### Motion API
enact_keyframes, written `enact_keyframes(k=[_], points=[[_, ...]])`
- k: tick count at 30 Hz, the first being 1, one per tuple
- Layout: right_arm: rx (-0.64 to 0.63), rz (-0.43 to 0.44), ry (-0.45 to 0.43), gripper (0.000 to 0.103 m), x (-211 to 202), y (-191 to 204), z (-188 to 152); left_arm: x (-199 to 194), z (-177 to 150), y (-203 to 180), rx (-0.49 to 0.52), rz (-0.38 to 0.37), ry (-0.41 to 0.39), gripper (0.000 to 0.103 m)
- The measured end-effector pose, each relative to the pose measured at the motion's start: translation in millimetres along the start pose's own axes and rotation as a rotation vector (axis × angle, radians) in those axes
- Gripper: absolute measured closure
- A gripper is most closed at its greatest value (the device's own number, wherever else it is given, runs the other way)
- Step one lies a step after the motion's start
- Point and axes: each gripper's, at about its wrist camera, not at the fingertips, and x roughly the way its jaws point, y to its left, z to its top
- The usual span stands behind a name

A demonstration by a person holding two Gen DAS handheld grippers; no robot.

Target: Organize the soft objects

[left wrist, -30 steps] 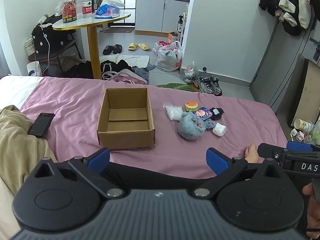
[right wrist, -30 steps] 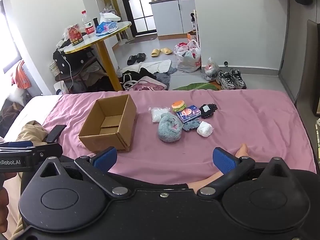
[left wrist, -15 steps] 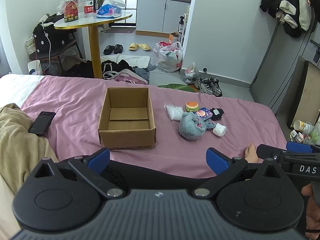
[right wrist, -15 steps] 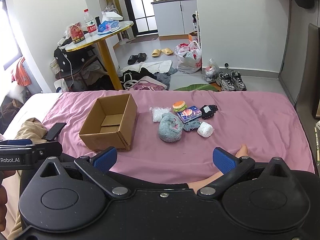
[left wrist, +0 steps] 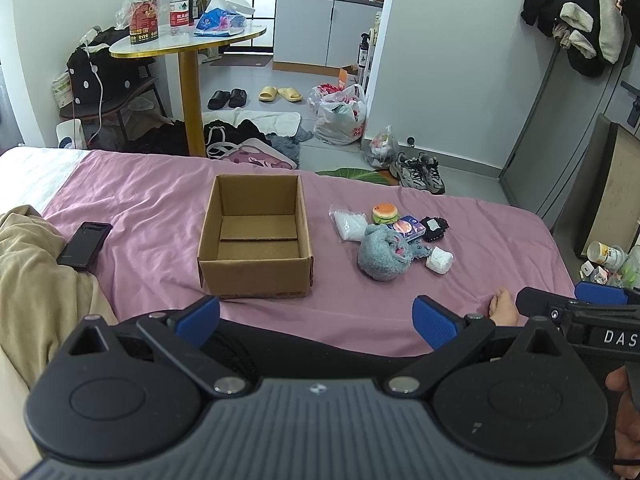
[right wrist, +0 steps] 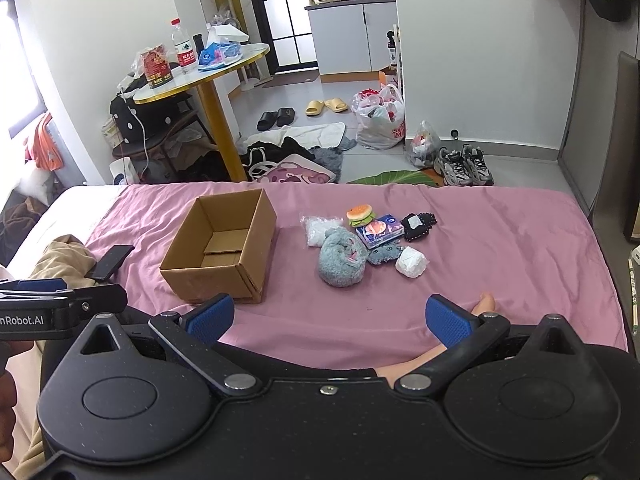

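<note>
The soft objects, among them a grey plush (left wrist: pixel 382 256) and a burger toy (right wrist: pixel 360 214), lie clustered on the pink sheet (left wrist: pixel 152 208) just right of the cardboard box (left wrist: pixel 256 236), which looks empty and is probably their destination. Both the left gripper (left wrist: pixel 316 318) and the right gripper (right wrist: pixel 328 318) hang back near the person's lap, jaws spread wide and holding nothing, so no pick has begun.

bed (left wrist: pixel 160 200), pink sheet | cardboard box (left wrist: pixel 256 236) | soft-item cluster (left wrist: pixel 394 238) | phone (left wrist: pixel 85 245)

Both tongs, left (left wrist: pixel 316 318) and right (right wrist: pixel 328 320), are spread wide, holding nothing.
</note>
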Motion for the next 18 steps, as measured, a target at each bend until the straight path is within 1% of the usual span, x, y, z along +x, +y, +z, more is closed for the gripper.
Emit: enact_keyframes(k=[18], points=[[-0.019,-0.006,0.002,0.0,0.8,3.4,-0.8,0.9,-0.3,1.5,-0.001,-0.001,0.003,0.001]])
